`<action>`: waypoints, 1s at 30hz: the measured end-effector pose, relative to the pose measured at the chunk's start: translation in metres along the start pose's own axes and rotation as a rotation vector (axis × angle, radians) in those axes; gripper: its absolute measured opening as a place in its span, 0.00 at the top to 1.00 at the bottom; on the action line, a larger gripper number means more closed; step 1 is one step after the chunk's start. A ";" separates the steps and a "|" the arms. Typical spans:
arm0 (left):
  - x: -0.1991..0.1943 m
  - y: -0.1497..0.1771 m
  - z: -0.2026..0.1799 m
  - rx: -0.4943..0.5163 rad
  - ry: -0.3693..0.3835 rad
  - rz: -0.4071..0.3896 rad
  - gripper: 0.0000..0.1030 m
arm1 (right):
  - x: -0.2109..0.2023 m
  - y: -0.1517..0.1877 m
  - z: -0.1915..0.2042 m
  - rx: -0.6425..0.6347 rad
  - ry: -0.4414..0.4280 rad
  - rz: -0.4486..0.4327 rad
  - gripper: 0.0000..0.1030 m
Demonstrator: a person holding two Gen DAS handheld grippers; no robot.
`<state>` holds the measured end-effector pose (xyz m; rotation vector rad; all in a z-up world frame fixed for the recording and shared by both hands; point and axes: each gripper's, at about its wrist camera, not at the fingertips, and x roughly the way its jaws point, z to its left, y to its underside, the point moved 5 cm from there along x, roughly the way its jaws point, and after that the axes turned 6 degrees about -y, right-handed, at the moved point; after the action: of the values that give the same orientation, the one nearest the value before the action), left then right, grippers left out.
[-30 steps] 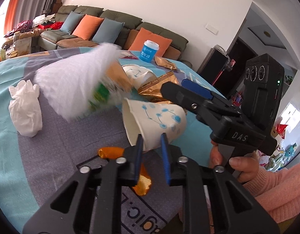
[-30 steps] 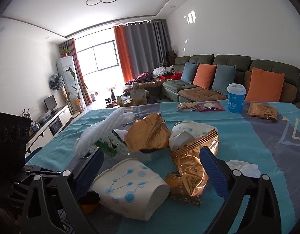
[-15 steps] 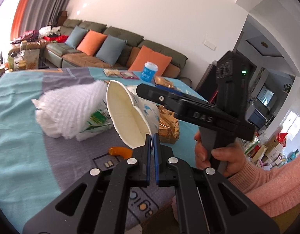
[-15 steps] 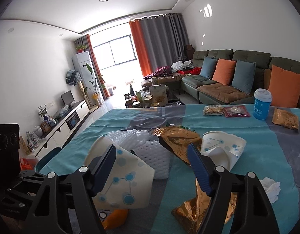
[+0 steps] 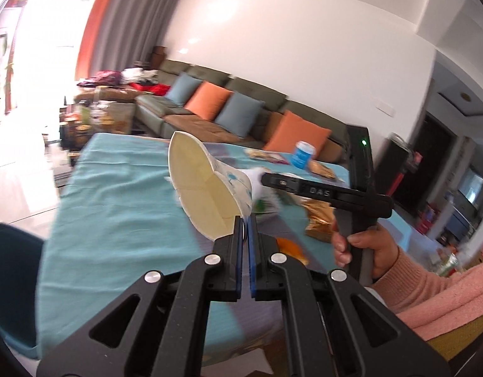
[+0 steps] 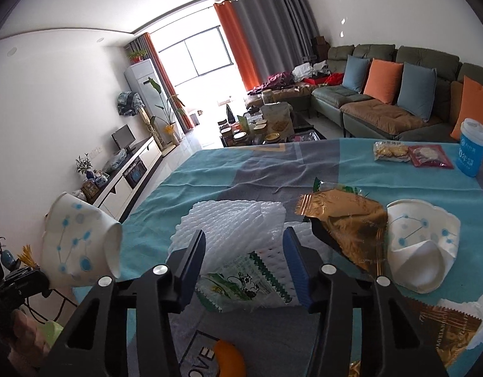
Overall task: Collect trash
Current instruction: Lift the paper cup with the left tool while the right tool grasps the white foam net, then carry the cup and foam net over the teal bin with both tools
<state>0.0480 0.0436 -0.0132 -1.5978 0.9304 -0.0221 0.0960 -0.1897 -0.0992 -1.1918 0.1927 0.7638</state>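
1. The table (image 6: 229,169), filling the lower half of the right wrist view, wears a soft, creased teal and grey cloth. The cloth can ride up with anything gripped low, so my advice is to lift trash straight up and clear of it.
2. The foam netting (image 6: 235,229), centre of the right wrist view, is white, quilted and springy, bunched with a thin printed plastic bag (image 6: 241,286). The right tongs (image 6: 244,270) straddle this bundle; their jaws have just been closing and now stand about half open, though whether the pads (image 6: 293,270) already press the foam I cannot tell. Foam gives, so a deep, firm bite that takes in the bag as well seems wise.
3. The paper cup (image 5: 207,188), centre of the left wrist view, is crushed, cream inside, white with blue dots outside. The left tongs (image 5: 245,223) are clamped tight on its bottom rim and hold it above the table. The creased, stiff paper looks secure in that pinch.
4. The gold wrapper (image 6: 345,220), right of centre, is crinkly, shiny foil, likely slippery.
5. A second flattened cup (image 6: 424,245) lies touching it at the right.
6. An orange peel (image 6: 230,358), curved and smooth, sits at the bottom edge.
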 end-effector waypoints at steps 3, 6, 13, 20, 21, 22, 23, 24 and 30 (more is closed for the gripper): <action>-0.023 -0.001 0.022 -0.025 -0.058 -0.021 0.97 | 0.005 0.001 0.000 0.040 -0.028 0.014 0.79; -0.042 0.001 0.044 -0.051 -0.113 -0.041 0.97 | 0.001 -0.001 0.005 0.043 -0.049 -0.004 0.92; -0.068 0.003 0.103 -0.118 -0.222 -0.066 0.97 | -0.015 -0.017 0.036 -0.013 -0.108 -0.065 0.98; -0.095 0.007 0.153 -0.176 -0.320 -0.076 0.97 | -0.020 -0.029 0.067 -0.081 -0.085 -0.085 0.97; -0.099 0.008 0.159 -0.178 -0.338 -0.078 0.97 | -0.018 -0.028 0.065 -0.078 -0.061 -0.080 0.90; -0.103 0.012 0.165 -0.179 -0.349 -0.080 0.97 | -0.013 -0.026 0.061 -0.069 -0.040 -0.061 0.67; -0.107 0.018 0.170 -0.182 -0.356 -0.082 0.97 | -0.007 -0.023 0.056 -0.061 -0.013 -0.034 0.56; -0.110 0.019 0.176 -0.189 -0.362 -0.081 0.97 | 0.000 -0.020 0.051 -0.065 0.015 -0.014 0.49; -0.115 0.032 0.205 -0.243 -0.396 -0.070 0.97 | 0.030 -0.001 0.042 -0.068 0.064 0.077 0.70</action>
<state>0.0547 0.2785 -0.0426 -1.7734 0.5838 0.3585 0.1084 -0.1395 -0.0982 -1.2799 0.2687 0.8054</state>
